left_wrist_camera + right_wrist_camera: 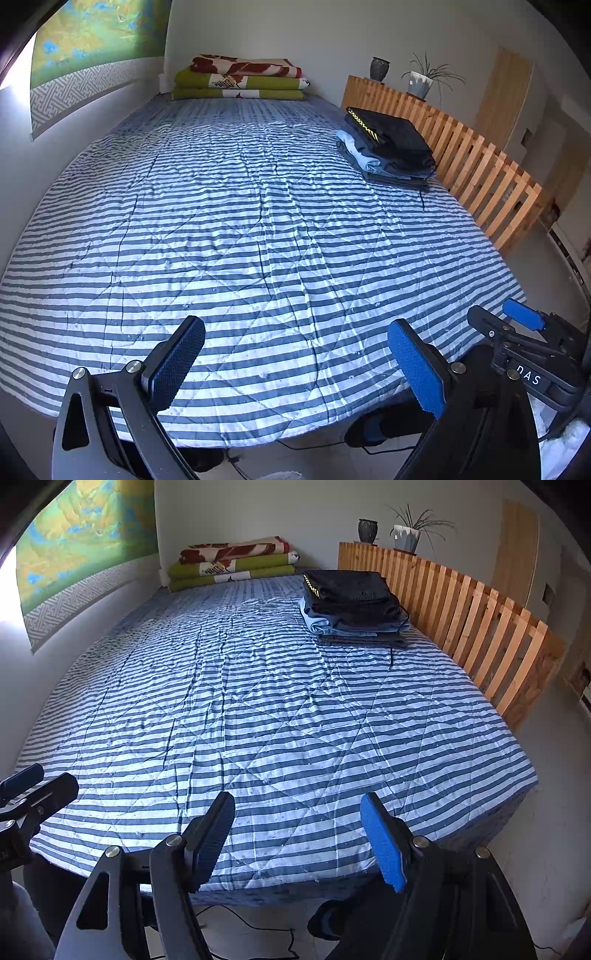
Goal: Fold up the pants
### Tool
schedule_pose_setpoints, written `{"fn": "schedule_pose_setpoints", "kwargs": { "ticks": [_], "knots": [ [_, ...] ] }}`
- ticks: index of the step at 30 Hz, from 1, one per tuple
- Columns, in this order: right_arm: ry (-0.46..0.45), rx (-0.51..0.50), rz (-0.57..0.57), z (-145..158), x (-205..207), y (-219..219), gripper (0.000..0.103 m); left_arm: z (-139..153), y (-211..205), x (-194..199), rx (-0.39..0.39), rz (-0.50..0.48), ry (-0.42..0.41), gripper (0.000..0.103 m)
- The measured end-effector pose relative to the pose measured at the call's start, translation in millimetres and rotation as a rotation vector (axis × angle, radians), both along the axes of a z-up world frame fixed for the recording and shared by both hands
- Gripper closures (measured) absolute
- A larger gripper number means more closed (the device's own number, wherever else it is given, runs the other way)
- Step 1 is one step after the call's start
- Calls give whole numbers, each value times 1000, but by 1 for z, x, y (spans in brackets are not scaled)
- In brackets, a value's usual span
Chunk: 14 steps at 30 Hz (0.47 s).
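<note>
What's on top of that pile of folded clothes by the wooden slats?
A black folded garment with a yellow patterned edge tops the pile. Beneath it, light blue, darker blue and grey folded edges show; the rest of those layers is covered.

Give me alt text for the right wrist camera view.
The right gripper, its fingers open and empty, hangs over the near edge of a striped quilt. A stack of folded pants sits far right beside a wooden slat rail.

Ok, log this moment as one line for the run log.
left gripper: open, empty | right gripper: open, empty | folded pants stack: far right on bed | middle of bed: bare
</note>
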State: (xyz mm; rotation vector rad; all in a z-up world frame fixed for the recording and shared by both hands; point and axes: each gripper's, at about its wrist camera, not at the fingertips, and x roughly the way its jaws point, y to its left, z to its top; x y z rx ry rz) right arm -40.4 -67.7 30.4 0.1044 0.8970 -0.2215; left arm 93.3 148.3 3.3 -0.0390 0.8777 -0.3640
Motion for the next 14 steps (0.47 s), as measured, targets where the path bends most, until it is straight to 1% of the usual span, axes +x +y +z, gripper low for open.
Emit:
{"fn": "schedule_pose_setpoints", "kwargs": {
  "ticks": [14],
  "knots": [
    [15,8,5,-6,4,1,36,-4,0,3,1,4,-6,2]
  ]
}}
